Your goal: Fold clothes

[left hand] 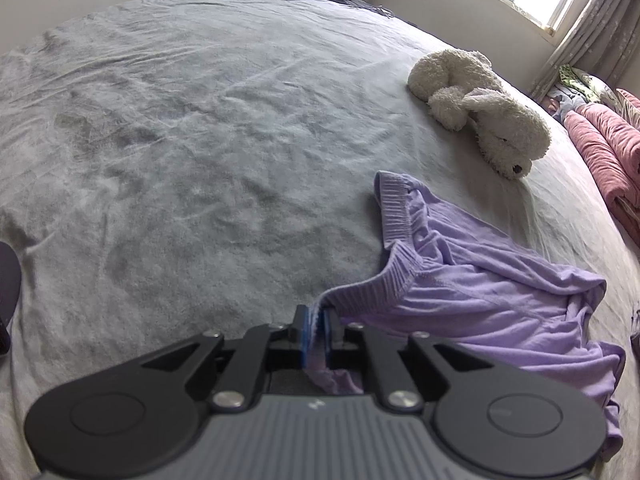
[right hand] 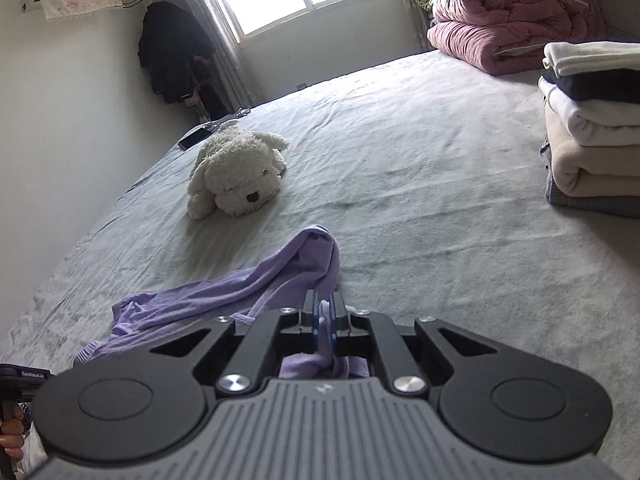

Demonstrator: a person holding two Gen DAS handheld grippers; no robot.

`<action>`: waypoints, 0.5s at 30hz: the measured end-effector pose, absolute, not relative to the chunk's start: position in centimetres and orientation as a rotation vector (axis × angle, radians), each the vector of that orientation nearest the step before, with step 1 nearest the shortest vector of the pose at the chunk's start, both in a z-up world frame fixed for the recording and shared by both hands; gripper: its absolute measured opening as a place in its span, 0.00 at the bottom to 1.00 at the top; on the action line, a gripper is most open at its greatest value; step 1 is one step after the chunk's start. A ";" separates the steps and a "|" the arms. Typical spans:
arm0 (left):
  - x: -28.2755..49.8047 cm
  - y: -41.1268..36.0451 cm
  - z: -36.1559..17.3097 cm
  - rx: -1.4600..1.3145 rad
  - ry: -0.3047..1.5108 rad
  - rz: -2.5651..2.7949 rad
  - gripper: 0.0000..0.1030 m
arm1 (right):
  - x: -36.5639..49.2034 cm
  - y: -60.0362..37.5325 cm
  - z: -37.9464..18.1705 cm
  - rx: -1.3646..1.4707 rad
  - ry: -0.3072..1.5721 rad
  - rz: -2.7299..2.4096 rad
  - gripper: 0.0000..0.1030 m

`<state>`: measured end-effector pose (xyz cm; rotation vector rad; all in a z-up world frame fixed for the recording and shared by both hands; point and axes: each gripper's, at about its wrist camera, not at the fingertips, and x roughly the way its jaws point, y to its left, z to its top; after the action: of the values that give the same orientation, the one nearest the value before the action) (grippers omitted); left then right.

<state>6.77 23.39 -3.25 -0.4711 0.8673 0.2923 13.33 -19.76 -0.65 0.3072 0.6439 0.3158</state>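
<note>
The left gripper [left hand: 316,330] has its jaws pressed together on the ribbed band of a crumpled lilac knit garment [left hand: 480,292], pinching that edge right at the blue pads. The right gripper [right hand: 325,326] likewise pinches a gathered bunch of the same lilac cloth [right hand: 248,280] between its jaws, with fabric bulging behind the pads.

From the left jaws the garment runs off to the right in loose ridges across the grey bed sheet [left hand: 180,140]; from the right jaws it trails to the left and rises in a soft hump just ahead. No clean crease or squared edge shows anywhere on it, so I judge this piece is only at the pick-up and spreading step, not yet folded.

Ahead and to the right of the right jaws, well apart, stands a neat stack of folded white, dark and beige clothes [right hand: 592,128], which suggests several items are already done. Beyond it lies a rolled pink quilt [right hand: 512,20].

A fluffy white toy dog [right hand: 236,176] lies ahead and to the left of the right jaws, near the lilac garment but apart from it.

What is left, as I judge it: flatten the garment, fold it, and add it to the stack.
</note>
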 end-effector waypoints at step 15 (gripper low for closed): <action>2.5 25.9 -4.4 -0.805 0.922 0.279 0.33 | 9.2 -17.6 -2.6 0.074 0.744 0.450 0.45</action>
<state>2.53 25.95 -4.40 -0.8048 0.9217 0.2789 9.15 -17.63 -2.57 0.0737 0.7440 0.4497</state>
